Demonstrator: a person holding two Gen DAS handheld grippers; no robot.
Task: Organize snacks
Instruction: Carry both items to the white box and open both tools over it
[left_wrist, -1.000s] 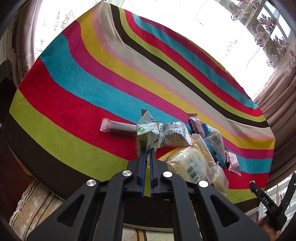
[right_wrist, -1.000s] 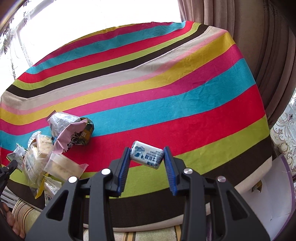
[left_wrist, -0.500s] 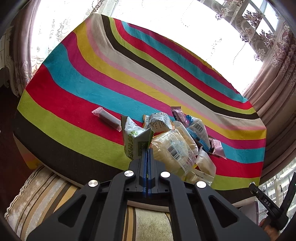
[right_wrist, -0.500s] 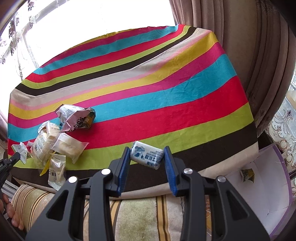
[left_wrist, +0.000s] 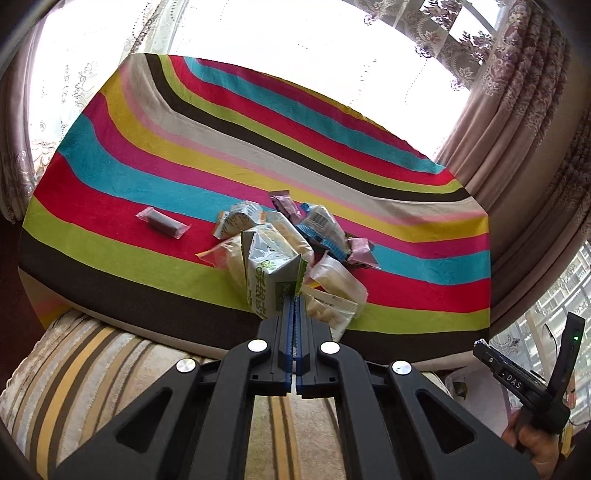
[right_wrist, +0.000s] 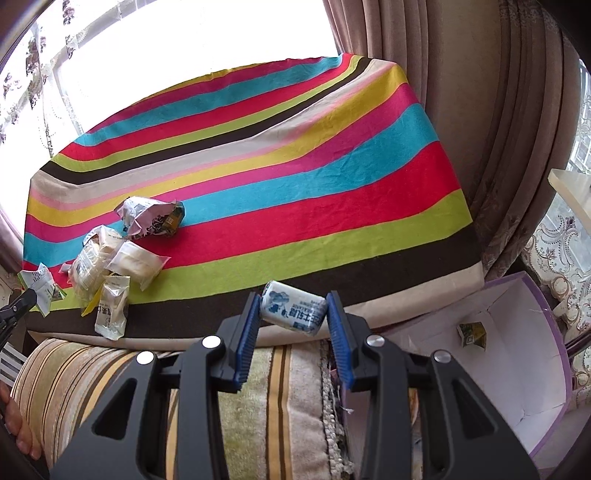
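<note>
My left gripper (left_wrist: 294, 301) is shut on the edge of a green-and-white snack packet (left_wrist: 271, 282), lifted above the table's near edge. Behind it a pile of snack packets (left_wrist: 295, 236) lies on the striped tablecloth (left_wrist: 155, 177), with a dark bar in clear wrap (left_wrist: 162, 223) to the left. My right gripper (right_wrist: 291, 314) is shut on a white-and-blue wrapped snack (right_wrist: 293, 309), held over the table's front edge. The same pile (right_wrist: 107, 266) shows at the left of the right wrist view, and the left gripper's packet (right_wrist: 38, 286) shows at the far left.
A white box with a purple rim (right_wrist: 517, 350) stands on the floor at the right, with one small packet (right_wrist: 471, 334) inside. A striped cushion (right_wrist: 288, 398) lies below both grippers. Curtains (right_wrist: 480, 129) hang close behind the table's right side.
Both grippers have pulled back from the table with their snacks, so the table looks farther off. The box on the floor has come into the right wrist view.
</note>
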